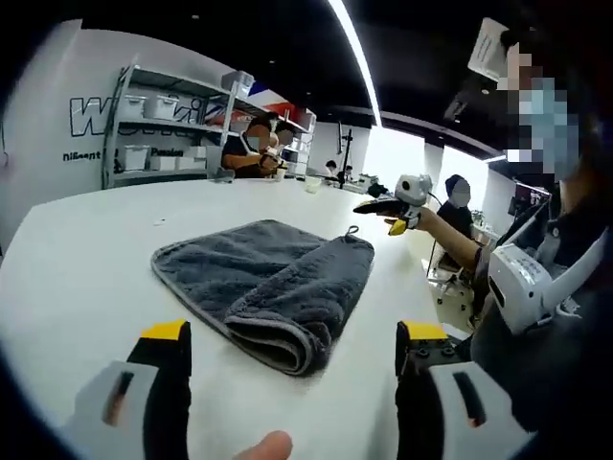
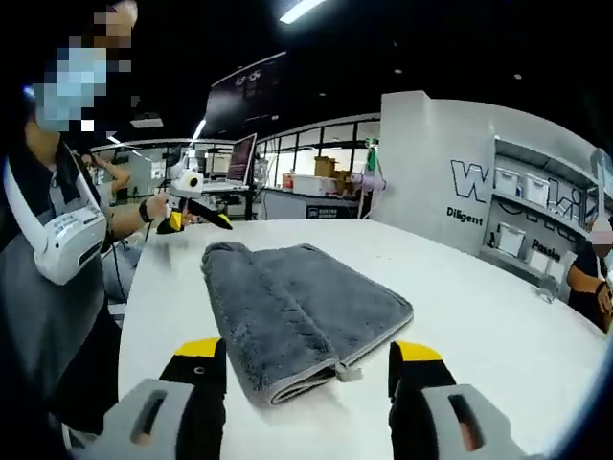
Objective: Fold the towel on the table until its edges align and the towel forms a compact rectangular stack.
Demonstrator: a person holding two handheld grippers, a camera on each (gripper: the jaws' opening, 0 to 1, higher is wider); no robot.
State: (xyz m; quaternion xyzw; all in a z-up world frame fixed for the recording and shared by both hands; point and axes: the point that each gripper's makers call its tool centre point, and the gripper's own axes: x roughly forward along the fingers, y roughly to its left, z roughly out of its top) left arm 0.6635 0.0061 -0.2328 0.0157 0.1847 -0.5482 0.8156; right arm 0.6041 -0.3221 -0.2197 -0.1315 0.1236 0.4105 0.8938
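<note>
A dark grey towel (image 1: pixel 268 278) lies on the white table (image 1: pixel 86 278), folded over on itself, with a thick rounded fold at its near end and a small hang loop (image 1: pixel 352 231) at a far corner. My left gripper (image 1: pixel 292 340) hovers open just short of that near fold, its yellow-tipped jaws wide apart and nothing between them. My right gripper (image 2: pixel 308 355) is also open, close to the towel (image 2: pixel 297 307) at the corner with the loop (image 2: pixel 343 372). Each gripper appears in the other's view, held above the table's far side: right (image 1: pixel 395 209), left (image 2: pixel 192 209).
The person (image 1: pixel 536 287) holding the grippers stands at the table's edge, also seen as a torso (image 2: pixel 48 240). Metal shelves with white bins (image 1: pixel 158 134) and seated people (image 1: pixel 254 149) are beyond the table. Bare tabletop (image 2: pixel 479 316) surrounds the towel.
</note>
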